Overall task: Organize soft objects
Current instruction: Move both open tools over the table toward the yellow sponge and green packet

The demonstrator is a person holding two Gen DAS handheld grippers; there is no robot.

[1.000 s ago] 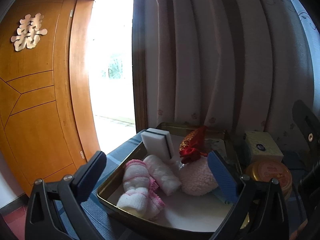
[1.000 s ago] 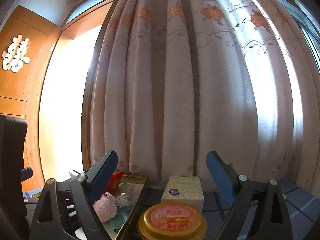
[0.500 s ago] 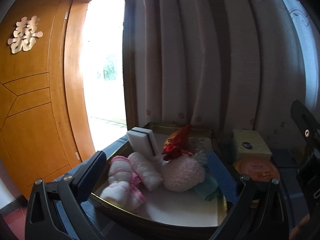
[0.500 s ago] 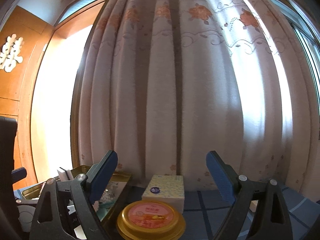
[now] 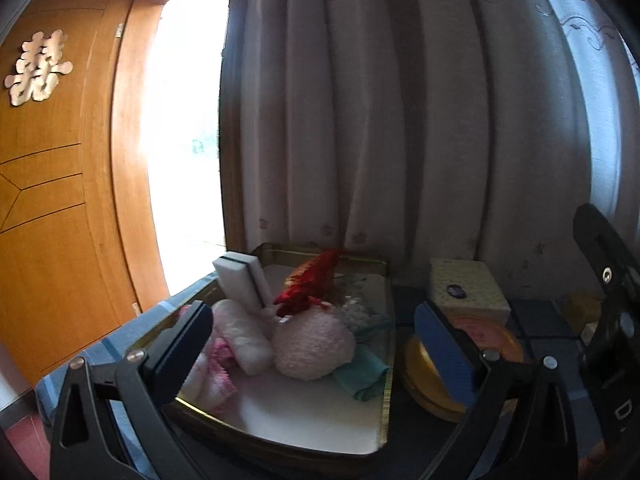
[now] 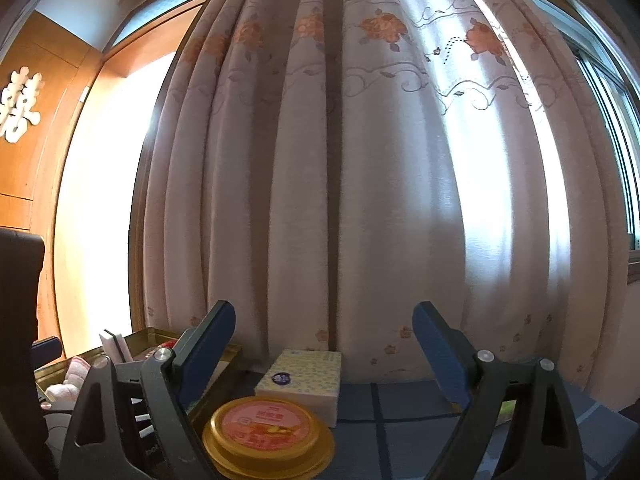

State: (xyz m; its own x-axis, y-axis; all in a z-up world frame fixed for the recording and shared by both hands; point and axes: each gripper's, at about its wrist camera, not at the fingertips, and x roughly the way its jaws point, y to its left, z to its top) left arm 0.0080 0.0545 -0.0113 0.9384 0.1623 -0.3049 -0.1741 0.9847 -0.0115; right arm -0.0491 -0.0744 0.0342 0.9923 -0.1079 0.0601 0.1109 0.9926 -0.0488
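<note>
Left gripper (image 5: 312, 344) and right gripper (image 6: 324, 340): each has two black, triangular-framed fingers (image 5: 120, 396) with cut-out windows, silver round-head screws at the joints, and flat blue pads (image 6: 438, 354) on the inner faces.

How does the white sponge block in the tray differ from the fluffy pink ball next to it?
The white sponge block is flat-sided and rectangular with a dark stripe along one edge; the fluffy pink ball is rounded and fuzzy. The block stands tilted on end toward the back, while the ball lies low near the middle. Both sit inside the gold tray, and neither gripper touches either of them.
</note>
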